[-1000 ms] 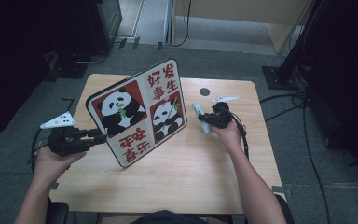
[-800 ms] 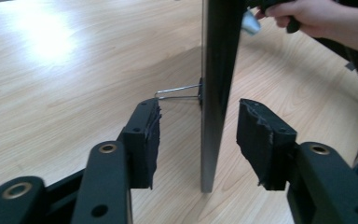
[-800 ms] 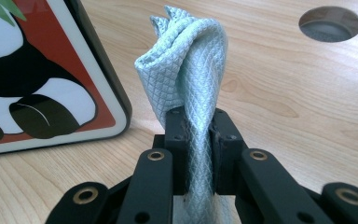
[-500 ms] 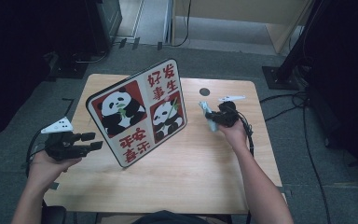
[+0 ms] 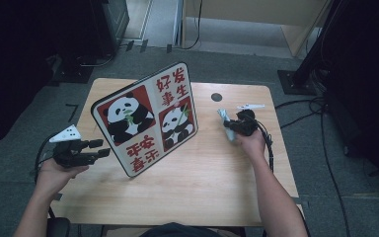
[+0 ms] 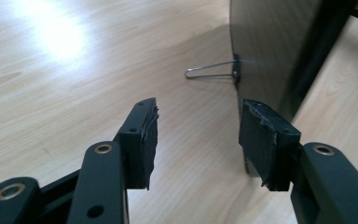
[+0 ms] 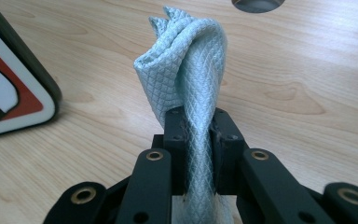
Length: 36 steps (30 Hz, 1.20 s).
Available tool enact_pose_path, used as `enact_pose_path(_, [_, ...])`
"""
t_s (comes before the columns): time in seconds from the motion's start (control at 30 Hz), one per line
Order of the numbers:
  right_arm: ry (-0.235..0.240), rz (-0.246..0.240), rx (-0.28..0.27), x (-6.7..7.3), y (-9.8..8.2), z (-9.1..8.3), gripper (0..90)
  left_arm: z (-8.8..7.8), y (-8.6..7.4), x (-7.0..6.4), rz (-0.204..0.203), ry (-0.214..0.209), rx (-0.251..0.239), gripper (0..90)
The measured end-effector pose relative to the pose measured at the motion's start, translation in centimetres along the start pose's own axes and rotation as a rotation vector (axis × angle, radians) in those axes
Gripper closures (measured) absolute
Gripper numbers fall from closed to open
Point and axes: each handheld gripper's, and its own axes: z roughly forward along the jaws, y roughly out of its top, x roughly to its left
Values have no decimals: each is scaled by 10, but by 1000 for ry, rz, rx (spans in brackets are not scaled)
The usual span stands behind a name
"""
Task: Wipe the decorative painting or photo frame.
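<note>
A panda sign board point(image 5: 148, 118) with red Chinese characters stands tilted on the wooden table point(image 5: 202, 187). Its dark back point(image 6: 270, 46) leans on a wire stand point(image 6: 209, 72). My left gripper point(image 5: 97, 148) hovers just left of the board's lower left edge. Its jaws have just been opening and stand apart, nothing between the pads point(image 6: 142, 135); the board's edge is right beside the right pad. My right gripper point(image 5: 231, 126) is right of the board, shut on a pale blue quilted cloth point(image 7: 191, 60) that sticks up folded from the jaws. The same cloth point(image 5: 224, 120) points toward the board.
A round cable hole point(image 5: 216, 97) is set into the table behind the right gripper. The board's rounded corner point(image 7: 14, 93) lies near the cloth. Dark equipment and cables surround the table on the grey floor.
The left gripper has let go of the board's left edge, opened and drawn back left and down. The right gripper has shifted a little to the right with the cloth. The board stayed put.
</note>
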Motion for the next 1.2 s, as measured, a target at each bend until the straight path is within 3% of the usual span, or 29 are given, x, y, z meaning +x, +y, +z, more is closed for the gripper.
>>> enact_pose_path(0.1, [-26, -52, -29, -1, -6, 0, 764, 4, 0, 8, -22, 1, -1, 433])
enact_pose_path(0.13, [-33, -52, -25, -2, -7, 1, 764, 5, 0, 10, -38, -4, 2, 407])
enact_pose_path(0.23, [-52, -53, -17, -4, -9, 2, 762, 8, 1, 12, -26, -1, 2, 415])
enact_pose_path(0.33, [-83, -40, -16, -8, -12, 2, 736, 13, 1, 18, -40, 9, 20, 408])
enact_pose_path(0.5, [-69, 7, -7, -11, -14, 3, 627, 15, 2, 21, -46, 19, 18, 389])
enact_pose_path(0.67, [-78, -2, -38, -10, -16, 0, 560, 17, 3, 22, -35, 19, 18, 368])
enact_pose_path(0.87, [-69, 18, -62, -8, -16, -8, 537, 19, 4, 23, -37, 17, 24, 357])
enact_pose_path(1.2, [-64, -9, -76, 7, -15, -19, 504, 16, 3, 22, -33, 28, 18, 340])
